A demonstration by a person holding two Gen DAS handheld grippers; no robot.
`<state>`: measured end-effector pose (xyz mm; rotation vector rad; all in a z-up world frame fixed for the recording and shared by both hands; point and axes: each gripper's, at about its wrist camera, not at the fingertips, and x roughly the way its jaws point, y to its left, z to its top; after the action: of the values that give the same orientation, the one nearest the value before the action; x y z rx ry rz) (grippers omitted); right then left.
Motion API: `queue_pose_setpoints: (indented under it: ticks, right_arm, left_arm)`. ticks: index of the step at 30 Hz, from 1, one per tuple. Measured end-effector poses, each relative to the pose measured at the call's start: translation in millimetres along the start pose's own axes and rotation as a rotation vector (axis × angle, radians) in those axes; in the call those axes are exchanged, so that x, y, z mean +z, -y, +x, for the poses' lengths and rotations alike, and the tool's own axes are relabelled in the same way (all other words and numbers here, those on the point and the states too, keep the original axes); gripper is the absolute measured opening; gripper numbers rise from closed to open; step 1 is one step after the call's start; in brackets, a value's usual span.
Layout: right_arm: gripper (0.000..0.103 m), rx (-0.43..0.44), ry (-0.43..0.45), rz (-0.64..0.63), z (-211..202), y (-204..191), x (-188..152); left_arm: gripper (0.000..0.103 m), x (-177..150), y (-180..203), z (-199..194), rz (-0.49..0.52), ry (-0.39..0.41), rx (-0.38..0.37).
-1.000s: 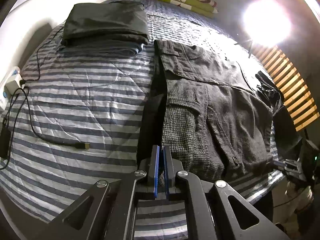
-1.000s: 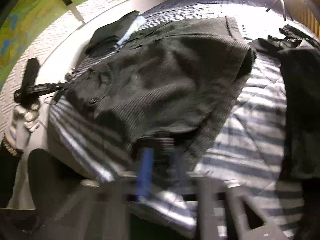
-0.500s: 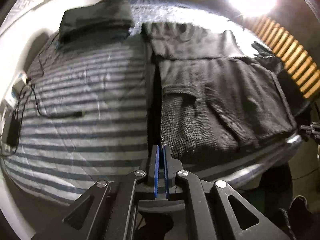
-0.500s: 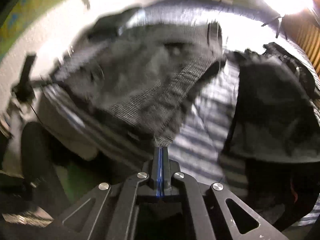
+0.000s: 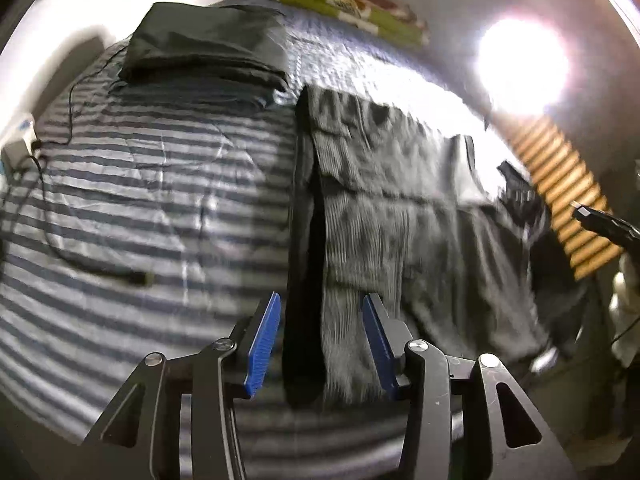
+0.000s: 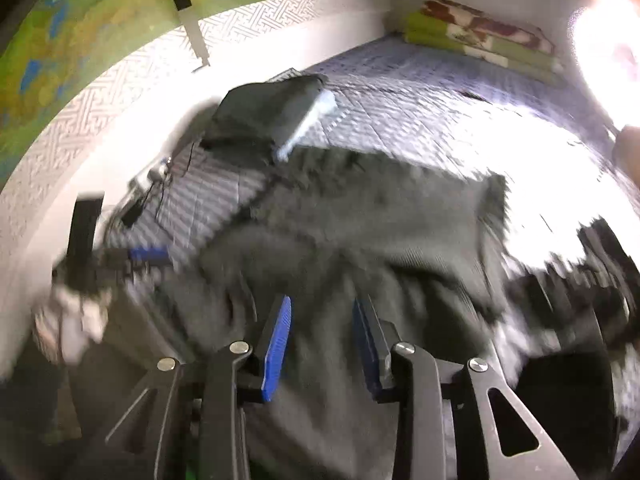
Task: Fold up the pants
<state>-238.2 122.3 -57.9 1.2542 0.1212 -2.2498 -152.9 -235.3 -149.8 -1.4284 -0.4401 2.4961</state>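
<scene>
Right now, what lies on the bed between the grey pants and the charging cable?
Only bare striped bedsheet, seen in the left wrist view, separates the pants from the cable.

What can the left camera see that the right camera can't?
Only the left view: the wooden slats, the right tool's tip at the far edge, and a dark strip beside the pants.

Only the right view: the green wall picture, the patterned wall, and the left tool with its blue pad.

Both: the grey pants on the striped bed, the folded dark pile, the green pillows, and the lamp.
</scene>
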Motion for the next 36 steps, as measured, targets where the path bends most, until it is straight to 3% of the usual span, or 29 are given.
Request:
queue_pose_setpoints:
  ticks: [3,7,10,16,20,24,26,27,28,34,36]
  right_arm:
    - [0.030,0.054,-0.046,0.033,54,-13,56]
    - [0.030,0.069,-0.136,0.032,143,-42,116]
    - [0.030,0.036,-0.178,0.016,203,-63,139]
    - [0.030,-0.003,-0.273,0.075,285,-63,152]
    - [0.030,-0.037,-0.293,0.082,305,-60,157]
    - [0.029,-0.080,-0.313,0.073,317,-60,159]
    - [0.022,-0.106,-0.314,0.067,317,-61,158]
    - [0.012,-0.131,-0.313,0.063,315,-60,157]
    - [0.010,-0.132,-0.313,0.072,312,-57,156]
    - [0.005,-0.100,-0.256,0.123,288,-40,156]
    - [0.004,-0.029,-0.213,0.152,273,-40,160]
  left_arm:
    - [0.053,0,-1,19,-0.011,-0.003,-0.035]
    - [0.061,-8,6,41,0.084,-0.069,0.000]
    - [0.061,-15,1,48,0.081,-0.090,-0.018]
    - [0.061,-26,-13,50,0.064,-0.121,-0.052]
    - [0.057,-30,-7,48,0.102,-0.122,-0.063]
    - [0.038,-33,-2,51,0.132,-0.131,-0.063]
    - [0.030,-35,-1,52,0.140,-0.132,-0.063]
    - [0.026,-35,0,52,0.143,-0.134,-0.063]
    - [0.021,-36,0,52,0.147,-0.133,-0.060]
    - [0.016,-39,-6,42,0.137,-0.110,-0.062]
    - [0.016,-41,-10,39,0.124,-0.104,-0.066]
